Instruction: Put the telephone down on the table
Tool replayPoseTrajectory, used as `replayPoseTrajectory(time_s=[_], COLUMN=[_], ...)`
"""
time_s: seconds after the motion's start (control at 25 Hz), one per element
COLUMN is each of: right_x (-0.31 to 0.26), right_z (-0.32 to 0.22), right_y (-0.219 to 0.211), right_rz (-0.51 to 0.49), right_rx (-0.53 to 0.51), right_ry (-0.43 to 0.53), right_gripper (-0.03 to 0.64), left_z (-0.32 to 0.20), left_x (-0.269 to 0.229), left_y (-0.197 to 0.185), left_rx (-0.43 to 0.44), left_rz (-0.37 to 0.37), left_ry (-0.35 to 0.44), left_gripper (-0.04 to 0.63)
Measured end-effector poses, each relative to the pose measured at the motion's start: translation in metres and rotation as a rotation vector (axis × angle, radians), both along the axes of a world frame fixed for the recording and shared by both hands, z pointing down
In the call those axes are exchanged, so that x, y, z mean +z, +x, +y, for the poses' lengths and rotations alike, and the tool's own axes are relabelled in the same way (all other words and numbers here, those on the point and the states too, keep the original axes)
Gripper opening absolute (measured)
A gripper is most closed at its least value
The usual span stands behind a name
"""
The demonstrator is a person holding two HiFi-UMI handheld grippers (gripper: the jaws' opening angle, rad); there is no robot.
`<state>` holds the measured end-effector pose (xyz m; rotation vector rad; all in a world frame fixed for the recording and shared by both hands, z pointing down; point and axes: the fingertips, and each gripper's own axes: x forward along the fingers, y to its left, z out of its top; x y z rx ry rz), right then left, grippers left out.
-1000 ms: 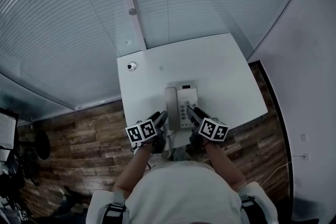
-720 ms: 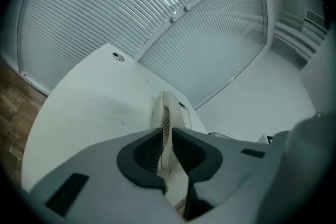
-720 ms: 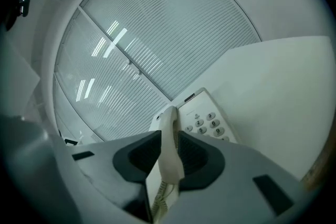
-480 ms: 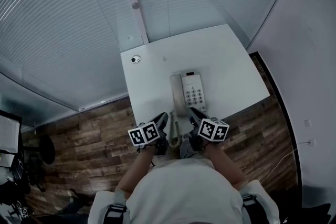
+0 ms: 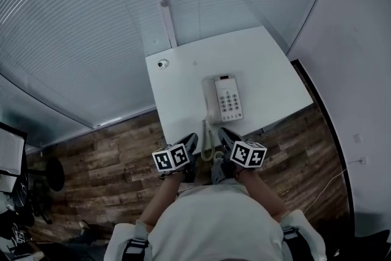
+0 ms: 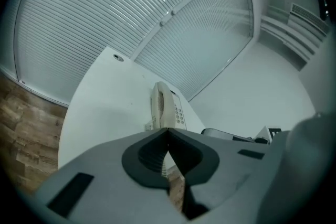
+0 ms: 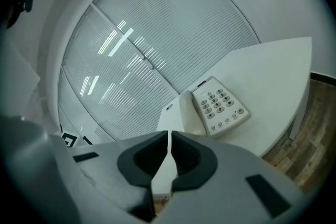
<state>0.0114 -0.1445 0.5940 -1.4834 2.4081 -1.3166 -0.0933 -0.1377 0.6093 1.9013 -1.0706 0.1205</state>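
Phone (image 5: 226, 99) sits flat on white table (image 5: 183, 79), nr the front edge, keypad up. Handset (image 5: 211, 102) is in the cradle on its left side. Coiled cord (image 5: 207, 142) hangs off the front edge btwn the grippers. L gripper (image 5: 192, 140): jaws fully together, nothing in them. R gripper (image 5: 223, 134): jaws closing, only a slit left, nothing btwn. Both sit at the table's front edge, clear of the phone.

Cool, dim, even light, soft shadows on the tabletop (image 5: 263, 64). Lamp streaks glare on the blinds (image 6: 105, 18) toward 12 o'clock in the left gripper view. Fisheye bends edges; corners go black.
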Motion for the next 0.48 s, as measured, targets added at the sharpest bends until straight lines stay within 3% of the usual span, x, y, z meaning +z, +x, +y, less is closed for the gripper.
replayPoseTrajectory(time_s=[0.48], right_x=[-0.001], right_z=[0.062], right_y=[-0.016], right_rz=[0.03], right_rx=[-0.038], right_ry=[0.004], right_gripper=[0.025], left_z=[0.064], left_x=[0.0], left_y=[-0.017], left_rx=[-0.01], left_rz=[-0.016], left_ry=[0.002], left_gripper=[0.021])
